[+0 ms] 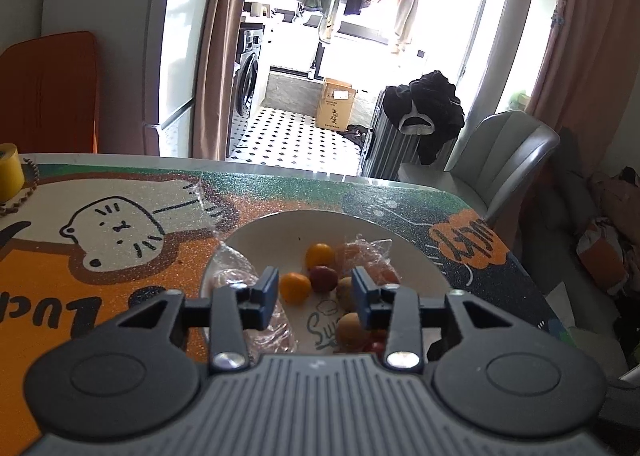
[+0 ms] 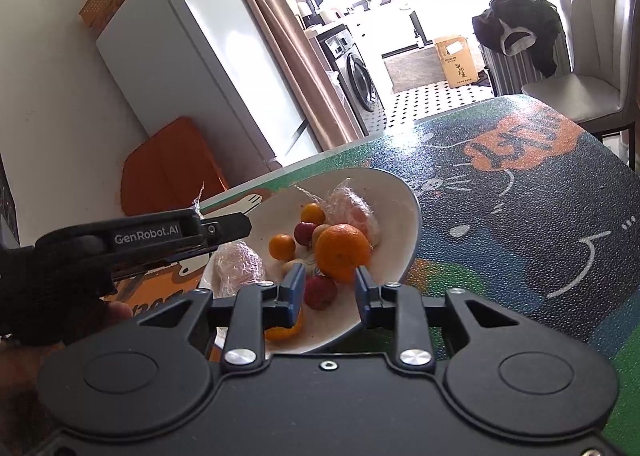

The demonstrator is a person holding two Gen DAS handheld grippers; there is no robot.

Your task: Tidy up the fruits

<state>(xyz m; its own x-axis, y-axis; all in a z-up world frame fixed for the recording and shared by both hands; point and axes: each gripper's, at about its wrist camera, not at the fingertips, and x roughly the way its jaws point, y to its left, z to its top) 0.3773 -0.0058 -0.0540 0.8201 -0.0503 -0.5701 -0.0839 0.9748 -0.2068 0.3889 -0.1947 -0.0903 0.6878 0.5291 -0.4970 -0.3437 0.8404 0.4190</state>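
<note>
A white bowl (image 1: 264, 232) (image 2: 394, 191) sits on the patterned table mat and holds several small fruits. In the left wrist view I see small oranges (image 1: 295, 287), a dark red fruit (image 1: 323, 278), tan fruits (image 1: 350, 330) and plastic-wrapped pieces (image 1: 370, 252). My left gripper (image 1: 315, 292) is open above the bowl's near side, empty. In the right wrist view my right gripper (image 2: 329, 286) is open over the bowl, with a large orange (image 2: 343, 252) just beyond its fingertips and a red fruit (image 2: 320, 292) between them below. The left gripper (image 2: 224, 230) shows from the side.
A yellow tape roll (image 1: 10, 171) stands at the table's far left. A grey chair (image 1: 504, 159) (image 2: 600, 63) stands at the table's far corner. A fridge (image 2: 192, 55), an orange board (image 1: 52, 91) and a suitcase draped with black clothes (image 1: 416, 123) stand beyond.
</note>
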